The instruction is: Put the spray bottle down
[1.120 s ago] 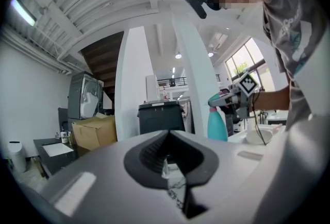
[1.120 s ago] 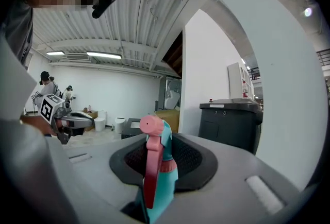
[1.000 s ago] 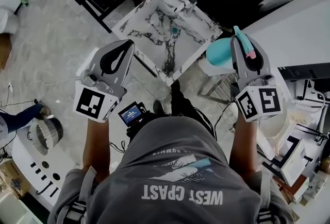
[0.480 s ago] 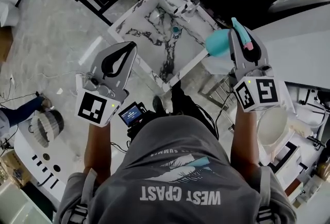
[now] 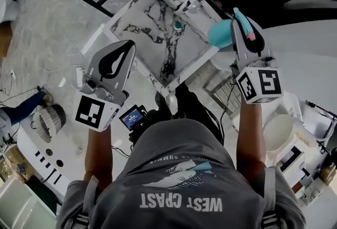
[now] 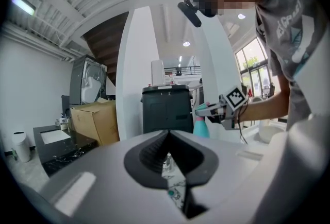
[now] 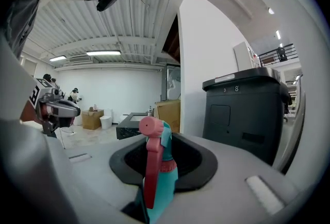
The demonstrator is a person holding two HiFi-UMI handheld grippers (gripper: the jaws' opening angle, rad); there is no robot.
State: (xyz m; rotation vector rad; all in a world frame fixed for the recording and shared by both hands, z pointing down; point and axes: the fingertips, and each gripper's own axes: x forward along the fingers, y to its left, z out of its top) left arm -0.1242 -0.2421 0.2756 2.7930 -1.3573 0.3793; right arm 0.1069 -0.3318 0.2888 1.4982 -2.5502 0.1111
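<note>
A teal spray bottle [image 5: 220, 34] with a pink trigger [image 5: 247, 33] is held in my right gripper [image 5: 239, 16], which is shut on its neck, at the right of the head view. The bottle [image 7: 154, 171] stands upright between the jaws in the right gripper view. It hangs just off the right corner of a marble-patterned basin [image 5: 192, 67] with a faucet [image 5: 189, 4]. My left gripper [image 5: 130, 45] hovers over the basin's near left edge. Its jaws are together with nothing in them. Through their slit in the left gripper view [image 6: 167, 134] I see marble.
A black bin [image 6: 165, 109] stands ahead beside a cardboard box [image 6: 93, 122] and a dark counter [image 6: 56, 143]. A round white bowl [image 5: 279, 133] and white parts lie at the lower right. Metal legs [image 5: 221, 88] stand under the basin's right corner.
Both grippers have moved forward and down toward the marble basin, the right one carrying the spray bottle along. Neither grip has changed.
</note>
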